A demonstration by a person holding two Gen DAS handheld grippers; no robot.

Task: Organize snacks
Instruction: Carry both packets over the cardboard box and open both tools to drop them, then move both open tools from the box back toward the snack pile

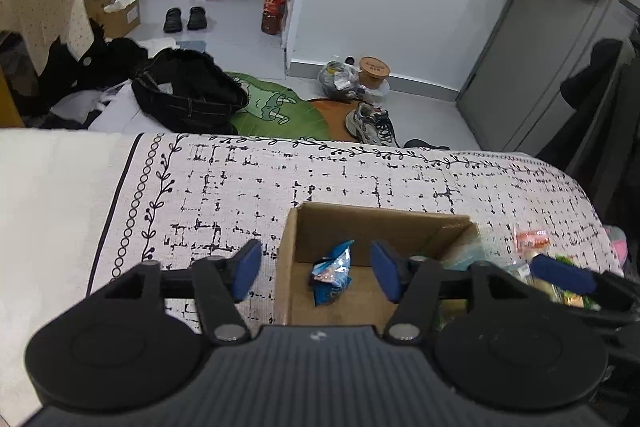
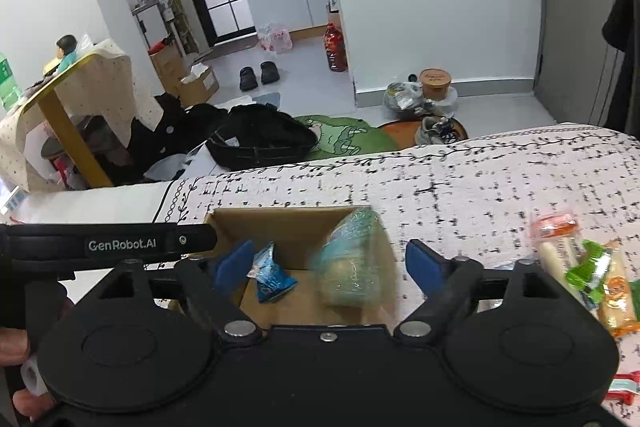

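Both grippers hover spread wide over the cardboard box [image 1: 298,239] on the patterned cloth [image 1: 340,179]: left gripper [image 1: 316,271] and right gripper [image 2: 330,265] hold nothing. 1 blue snack packet [image 1: 332,273] lies inside; a blurred teal-wrapped snack [image 2: 354,263] sits at the box's right edge.

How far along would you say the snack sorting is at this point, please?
Early stage. Done: a blue snack packet lies in the cardboard box. In hand: nothing is gripped; both the left gripper and right gripper have open jaws, and a blurred teal-wrapped snack sits at the box's right edge, apparently just dropping in. Left: the pile of snacks on the cloth beside the box.
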